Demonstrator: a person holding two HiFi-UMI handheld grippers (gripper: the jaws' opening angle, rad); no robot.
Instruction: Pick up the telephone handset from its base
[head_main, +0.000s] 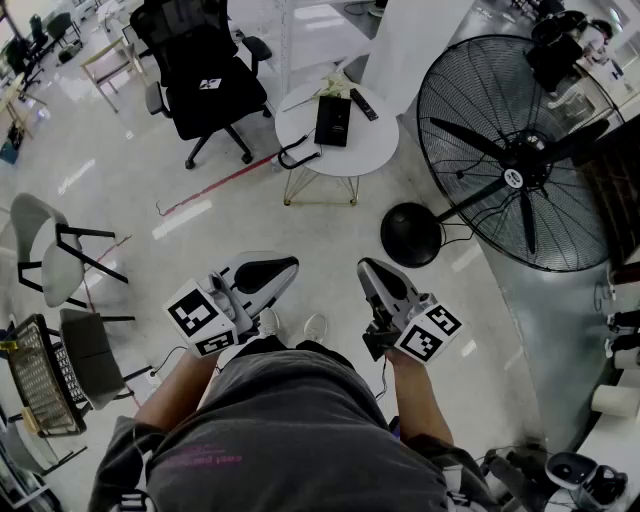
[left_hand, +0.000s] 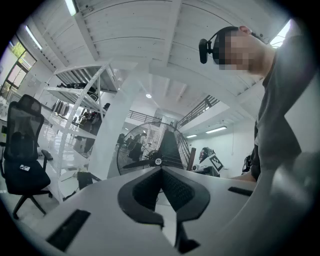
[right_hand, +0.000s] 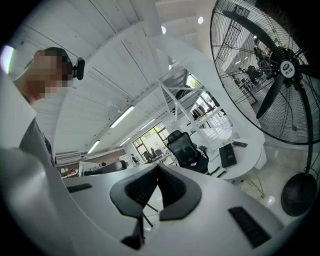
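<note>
The black telephone base (head_main: 332, 120) lies on a small round white table (head_main: 375, 140) across the floor from me. Its curved black handset (head_main: 300, 155) sits at the table's near-left edge. In the right gripper view the base (right_hand: 228, 155) and handset (right_hand: 218, 171) show far off; the left gripper view shows the base (left_hand: 84, 180) small at lower left. My left gripper (head_main: 290, 266) and right gripper (head_main: 366, 266) are held level at waist height, far from the table. Both the left gripper (left_hand: 161, 170) and the right gripper (right_hand: 158, 167) have their jaws together with nothing between them.
A big floor fan (head_main: 520, 170) stands at the right of the table, its round foot (head_main: 411, 234) close to the table's legs. A black office chair (head_main: 205, 70) stands left of it, grey chairs (head_main: 60, 250) and a wire basket (head_main: 40, 375) further left. A remote (head_main: 364, 104) lies on the table.
</note>
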